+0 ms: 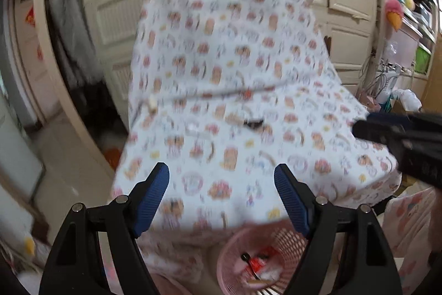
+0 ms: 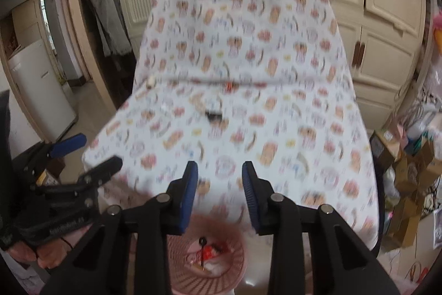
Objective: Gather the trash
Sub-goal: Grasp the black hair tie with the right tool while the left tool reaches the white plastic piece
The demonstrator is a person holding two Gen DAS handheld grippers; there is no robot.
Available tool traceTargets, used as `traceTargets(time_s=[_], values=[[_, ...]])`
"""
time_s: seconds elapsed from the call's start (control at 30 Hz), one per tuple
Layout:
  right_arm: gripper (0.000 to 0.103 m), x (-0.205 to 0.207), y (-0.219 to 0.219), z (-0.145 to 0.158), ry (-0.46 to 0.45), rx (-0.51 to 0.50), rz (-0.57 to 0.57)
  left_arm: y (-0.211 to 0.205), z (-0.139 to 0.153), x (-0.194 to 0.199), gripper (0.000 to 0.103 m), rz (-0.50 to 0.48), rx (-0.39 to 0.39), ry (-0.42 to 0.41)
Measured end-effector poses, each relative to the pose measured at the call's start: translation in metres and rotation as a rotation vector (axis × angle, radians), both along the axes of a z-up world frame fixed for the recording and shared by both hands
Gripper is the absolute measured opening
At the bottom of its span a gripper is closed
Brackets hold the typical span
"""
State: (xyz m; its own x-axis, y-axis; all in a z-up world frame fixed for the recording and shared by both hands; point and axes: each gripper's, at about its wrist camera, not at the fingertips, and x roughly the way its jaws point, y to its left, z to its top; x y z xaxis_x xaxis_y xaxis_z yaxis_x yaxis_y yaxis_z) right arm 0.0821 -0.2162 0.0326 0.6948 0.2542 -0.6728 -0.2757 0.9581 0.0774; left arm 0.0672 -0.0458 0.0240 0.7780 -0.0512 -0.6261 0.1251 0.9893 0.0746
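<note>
A chair covered in white patterned cloth (image 1: 226,68) (image 2: 248,73) fills both views. On its seat lie a small black item (image 1: 255,124) (image 2: 214,115), a red scrap (image 1: 246,93) (image 2: 229,86) and a pale scrap (image 1: 151,103) (image 2: 150,81). A pink mesh basket (image 1: 234,245) (image 2: 176,281) with red and white trash stands on the floor below the seat's front edge. My left gripper (image 1: 221,184) is open and empty above the seat front; it also shows in the right wrist view (image 2: 91,154). My right gripper (image 2: 220,179) is open and empty above the basket; it also shows in the left wrist view (image 1: 367,126).
Cream cupboard doors (image 1: 348,18) (image 2: 392,18) stand behind the chair. Clothes (image 2: 105,4) hang at the left by a doorway. Cardboard boxes and clutter (image 2: 408,162) pile up at the right. Shelves with toys (image 1: 406,18) are at the far right.
</note>
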Motion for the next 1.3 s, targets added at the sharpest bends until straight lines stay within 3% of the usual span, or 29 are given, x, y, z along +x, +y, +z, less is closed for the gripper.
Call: traceTargets(time_s=[0.1,0.2,0.3,0.37,0.47,0.67,0.87,0.93,1.03,1.3], values=[[0.029,0.018,-0.001,0.022,-0.039,-0.021,0.007,-0.002,0.024,0.017,0.077,-0.005,0.000,-0.037],[0.029,0.037,-0.003,0.038,-0.056,-0.002,0.014,0.008,0.043,0.046,0.078,0.016,-0.056,-0.046],[0.029,0.052,-0.005,0.041,-0.071,0.023,-0.007,0.021,0.049,0.073,0.079,0.053,-0.083,-0.046],[0.029,0.062,-0.006,0.031,-0.073,0.031,-0.026,0.030,0.044,0.086,0.081,0.074,-0.072,-0.049],[0.029,0.075,-0.011,0.006,-0.007,0.100,-0.031,0.043,0.024,0.098,0.082,0.098,-0.084,-0.016],[0.029,0.104,-0.003,-0.030,0.092,0.121,-0.019,0.060,-0.022,0.135,0.082,0.159,-0.150,0.228],[0.029,0.145,0.005,-0.055,0.238,0.321,-0.015,0.071,-0.044,0.153,0.082,0.213,-0.216,0.360],[0.029,0.157,0.008,-0.063,0.274,0.358,-0.041,0.069,-0.042,0.155,0.082,0.215,-0.220,0.348],[0.029,0.173,0.014,-0.077,0.326,0.396,-0.085,0.060,-0.036,0.156,0.082,0.212,-0.163,0.305],[0.027,0.191,0.031,-0.101,0.358,0.342,-0.125,0.060,-0.037,0.158,0.082,0.223,-0.158,0.304]])
